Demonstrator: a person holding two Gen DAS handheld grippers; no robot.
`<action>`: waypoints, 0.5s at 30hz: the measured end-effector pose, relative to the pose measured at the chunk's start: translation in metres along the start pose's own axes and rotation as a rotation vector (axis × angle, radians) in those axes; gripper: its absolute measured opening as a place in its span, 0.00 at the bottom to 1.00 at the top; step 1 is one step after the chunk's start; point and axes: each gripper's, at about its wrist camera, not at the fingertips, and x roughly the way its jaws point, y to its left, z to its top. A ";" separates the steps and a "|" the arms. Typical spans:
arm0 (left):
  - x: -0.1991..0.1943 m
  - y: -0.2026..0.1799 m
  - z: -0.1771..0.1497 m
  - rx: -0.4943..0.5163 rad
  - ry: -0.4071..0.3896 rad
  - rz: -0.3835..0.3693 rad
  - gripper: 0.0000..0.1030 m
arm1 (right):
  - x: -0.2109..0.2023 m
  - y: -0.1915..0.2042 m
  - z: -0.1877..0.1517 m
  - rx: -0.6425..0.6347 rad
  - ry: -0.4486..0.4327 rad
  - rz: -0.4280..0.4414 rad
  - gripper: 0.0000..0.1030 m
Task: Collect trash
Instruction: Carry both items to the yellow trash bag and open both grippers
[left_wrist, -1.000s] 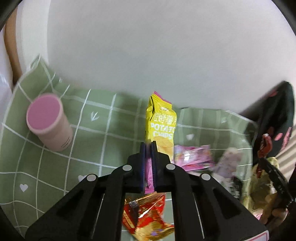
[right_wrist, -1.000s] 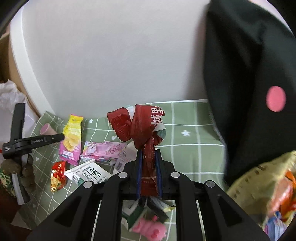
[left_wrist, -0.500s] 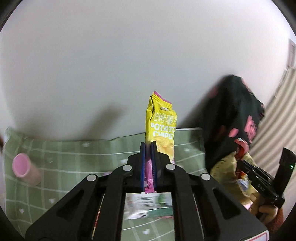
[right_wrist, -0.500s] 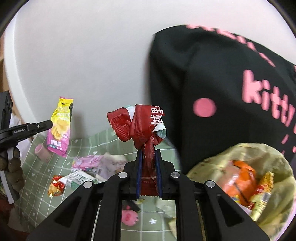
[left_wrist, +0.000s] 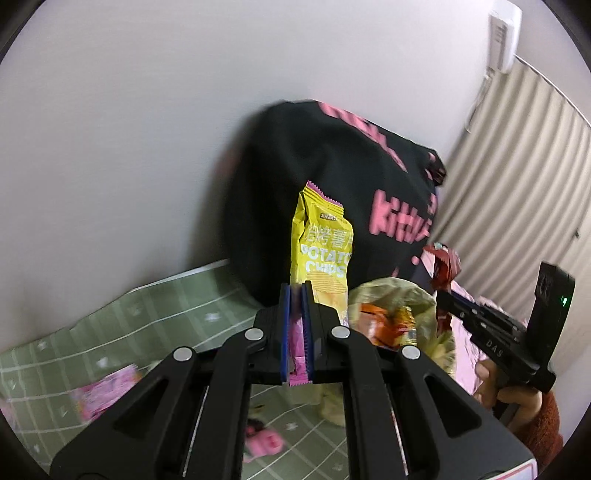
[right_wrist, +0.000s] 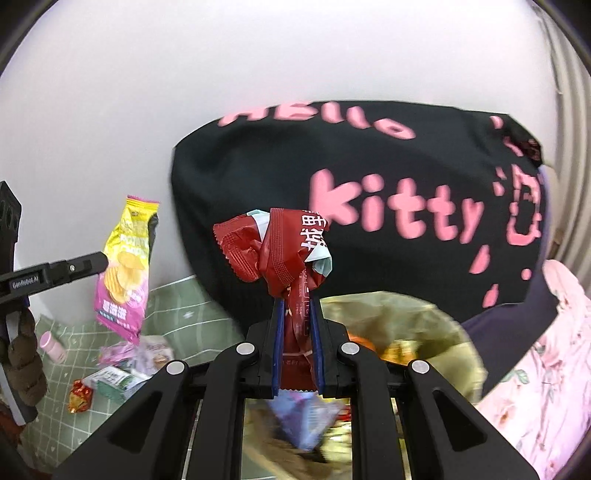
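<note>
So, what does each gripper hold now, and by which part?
Left gripper: yellow chips bag, by its pink bottom end. Right gripper: crumpled red wrapper, by its lower end.

the left gripper (left_wrist: 295, 295) is raised, its two blue-padded fingers (left_wrist: 283, 325) pinched close together with only a thin gap between them, gripping. seen from the right wrist view, it reaches in from the left edge (right_wrist: 88, 263), level, with a gloved hand (right_wrist: 26, 363) below it on the handle. the right gripper (right_wrist: 297, 317) is also clamped shut on what it carries, fingers near upright. in the left wrist view it enters from the right (left_wrist: 441, 295), held by a bare hand (left_wrist: 511, 391) in a rust-red sleeve.
</note>
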 end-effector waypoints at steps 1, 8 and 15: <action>0.005 -0.006 0.000 0.015 0.005 -0.010 0.06 | -0.005 -0.008 0.001 0.004 -0.007 -0.016 0.13; 0.047 -0.054 -0.007 0.086 0.064 -0.075 0.06 | -0.025 -0.051 -0.001 0.023 -0.017 -0.083 0.13; 0.113 -0.104 -0.029 0.192 0.183 -0.118 0.06 | -0.008 -0.081 -0.017 0.037 0.067 -0.098 0.13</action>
